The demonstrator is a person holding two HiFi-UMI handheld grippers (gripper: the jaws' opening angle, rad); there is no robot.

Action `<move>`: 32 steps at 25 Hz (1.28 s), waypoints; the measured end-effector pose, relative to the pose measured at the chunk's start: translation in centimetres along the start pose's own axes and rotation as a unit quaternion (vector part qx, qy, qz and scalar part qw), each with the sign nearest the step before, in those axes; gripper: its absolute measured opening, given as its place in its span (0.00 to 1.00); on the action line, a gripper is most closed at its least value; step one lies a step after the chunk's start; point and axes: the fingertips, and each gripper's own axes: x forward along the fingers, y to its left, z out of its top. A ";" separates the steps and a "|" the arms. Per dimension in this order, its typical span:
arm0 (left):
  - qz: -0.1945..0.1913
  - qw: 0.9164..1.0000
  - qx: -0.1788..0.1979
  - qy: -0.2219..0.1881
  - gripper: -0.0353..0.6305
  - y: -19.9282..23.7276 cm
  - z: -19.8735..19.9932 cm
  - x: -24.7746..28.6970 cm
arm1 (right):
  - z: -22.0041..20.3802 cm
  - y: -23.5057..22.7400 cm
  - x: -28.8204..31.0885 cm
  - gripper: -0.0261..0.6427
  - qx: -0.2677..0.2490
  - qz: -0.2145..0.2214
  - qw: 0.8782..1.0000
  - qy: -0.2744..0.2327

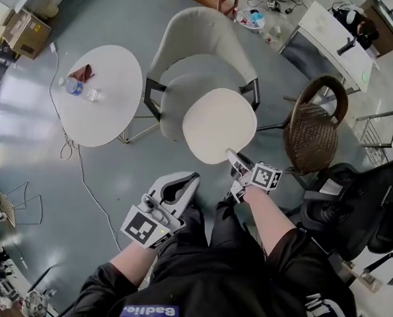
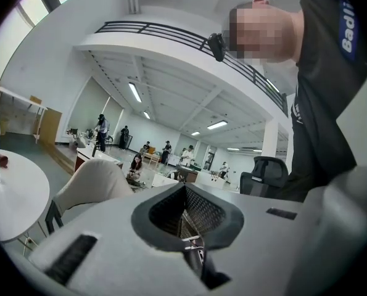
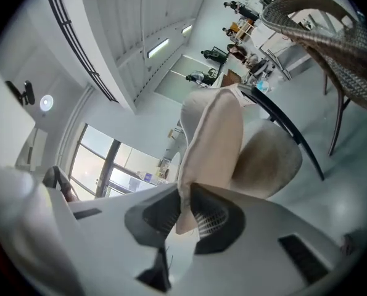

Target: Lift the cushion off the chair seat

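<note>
A cream oval cushion [image 1: 219, 124] hangs tilted above the seat of the light grey upholstered chair [image 1: 203, 45]. My right gripper [image 1: 233, 157] is shut on the cushion's near edge. In the right gripper view the cushion [image 3: 214, 140] rises edge-on from between the pads of that gripper [image 3: 186, 197], with the chair [image 3: 266, 159] behind it. My left gripper [image 1: 193, 177] hovers just left of the cushion's near edge and does not touch it. In its own view the left gripper [image 2: 186, 193] has its jaws together with nothing between them, and the chair [image 2: 90, 177] stands ahead to the left.
A round white table [image 1: 100, 104] with a water bottle [image 1: 77, 89] and a brown object [image 1: 82, 72] stands left of the chair. To the right are a wicker chair [image 1: 312, 127] and a black office chair [image 1: 361, 203]. A cable [image 1: 84, 177] trails over the floor.
</note>
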 end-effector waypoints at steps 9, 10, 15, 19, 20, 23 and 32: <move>0.000 1.000 0.015 -0.009 0.08 -2.9 4.9 -2.4 | 0.0 7.6 -5.9 0.12 -0.024 0.003 1.000 0.015; -0.001 1.000 0.019 -0.012 0.08 -3.1 5.3 -2.6 | 0.0 8.5 -6.5 0.12 -0.026 0.006 1.000 0.014; -0.007 0.999 0.026 -0.019 0.08 -4.8 7.4 -3.1 | 0.6 13.7 -8.9 0.12 -0.055 0.030 0.998 0.014; -0.016 0.999 0.034 -0.031 0.08 -6.2 9.1 -3.2 | 1.4 17.8 -10.3 0.12 -0.094 0.050 0.994 0.020; -0.016 0.999 0.036 -0.035 0.08 -6.5 9.5 -3.2 | 1.7 18.6 -10.6 0.12 -0.102 0.054 0.993 0.018; -0.020 0.998 0.039 -0.044 0.08 -7.5 10.5 -3.3 | 2.8 21.7 -11.7 0.12 -0.126 0.075 0.989 0.012; -0.050 0.996 0.052 -0.043 0.08 -9.9 11.1 -3.3 | 3.5 30.0 -14.8 0.12 -0.205 0.125 0.971 0.010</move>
